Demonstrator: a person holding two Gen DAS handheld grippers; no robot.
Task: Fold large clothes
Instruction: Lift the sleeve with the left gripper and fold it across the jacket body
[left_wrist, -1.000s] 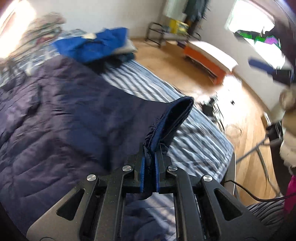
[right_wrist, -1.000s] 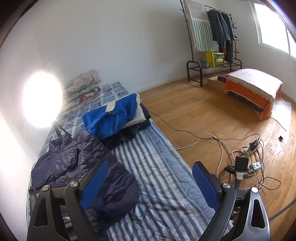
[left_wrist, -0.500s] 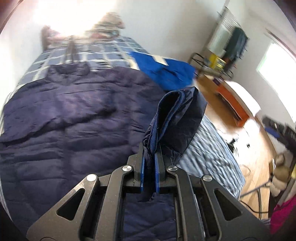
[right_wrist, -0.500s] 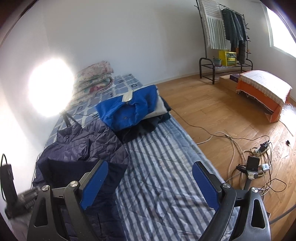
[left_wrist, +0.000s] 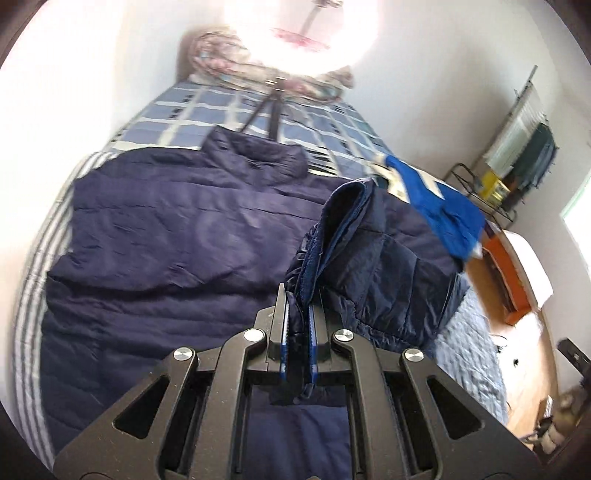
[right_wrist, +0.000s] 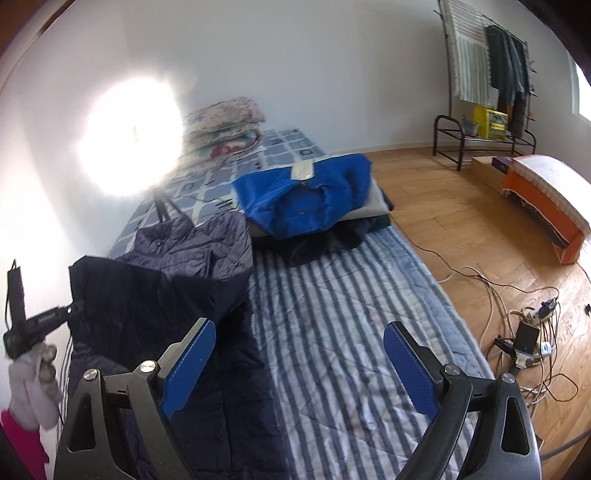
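A large navy quilted jacket (left_wrist: 177, 236) lies spread on the striped mattress (right_wrist: 351, 317), collar towards the wall. My left gripper (left_wrist: 297, 325) is shut on the jacket's sleeve cuff (left_wrist: 369, 258) and holds it lifted above the jacket's body. In the right wrist view the jacket (right_wrist: 177, 280) lies at the left, with the left gripper (right_wrist: 40, 321) beside it. My right gripper (right_wrist: 299, 365) is open and empty above the striped mattress, right of the jacket.
A pile of clothes topped by a blue garment (right_wrist: 306, 192) sits further up the mattress. Folded floral quilts (right_wrist: 221, 129) lie by the wall. Cables and a power strip (right_wrist: 524, 339) lie on the wooden floor at right. A clothes rack (right_wrist: 487, 92) stands at the back.
My left gripper has swung the held sleeve from the mattress's right side in over the jacket's body. My right gripper has shifted a little; it stays open.
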